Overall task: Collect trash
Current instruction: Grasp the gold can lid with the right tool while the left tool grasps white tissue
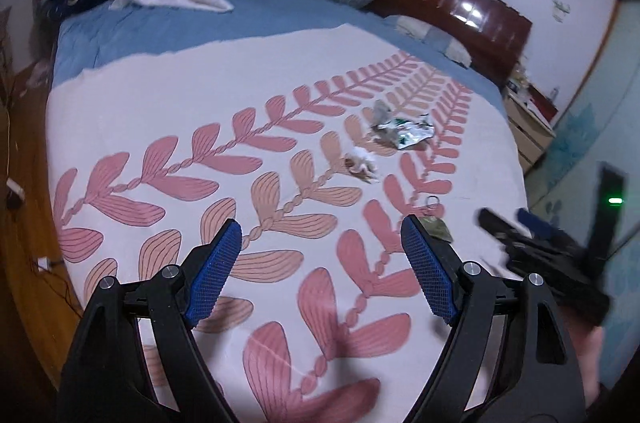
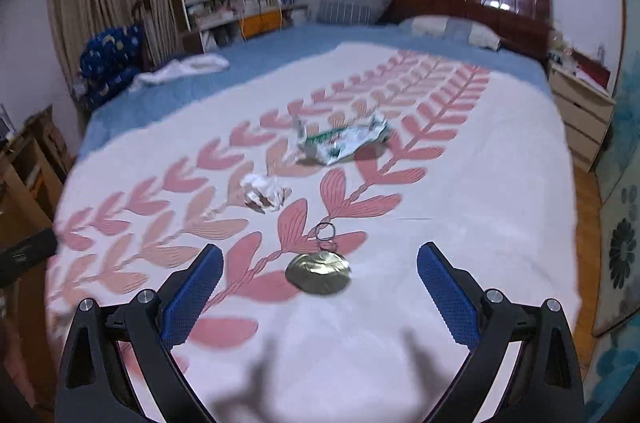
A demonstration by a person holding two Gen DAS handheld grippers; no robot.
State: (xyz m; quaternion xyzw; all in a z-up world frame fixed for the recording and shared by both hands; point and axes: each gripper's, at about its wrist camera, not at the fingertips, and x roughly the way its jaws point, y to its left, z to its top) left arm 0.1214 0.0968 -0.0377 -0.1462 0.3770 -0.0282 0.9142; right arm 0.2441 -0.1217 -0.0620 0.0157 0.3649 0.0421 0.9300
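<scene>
While the trash waits on the bed:
Lid: the round gold metal can lid (image 2: 318,273) with a ring pull lies flat on the white bedspread with pink leaves (image 2: 480,183).
Right gripper (image 2: 320,297): jaws wide open, empty; lid just ahead, between them.
Left gripper (image 1: 322,265): jaws open, empty; farther away.
Behind: crumpled white tissue (image 2: 264,193), torn green and white wrapper (image 2: 344,141).

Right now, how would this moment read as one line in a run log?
left tongs: open, empty | right tongs: open, empty | can lid, crumpled tissue, wrapper: lying on bedspread, uncollected

Crumpled green-white wrapper (image 2: 344,139), wadded tissue (image 2: 264,194), gold can lid (image 2: 319,273), all on bedspread (image 2: 500,183)
</scene>
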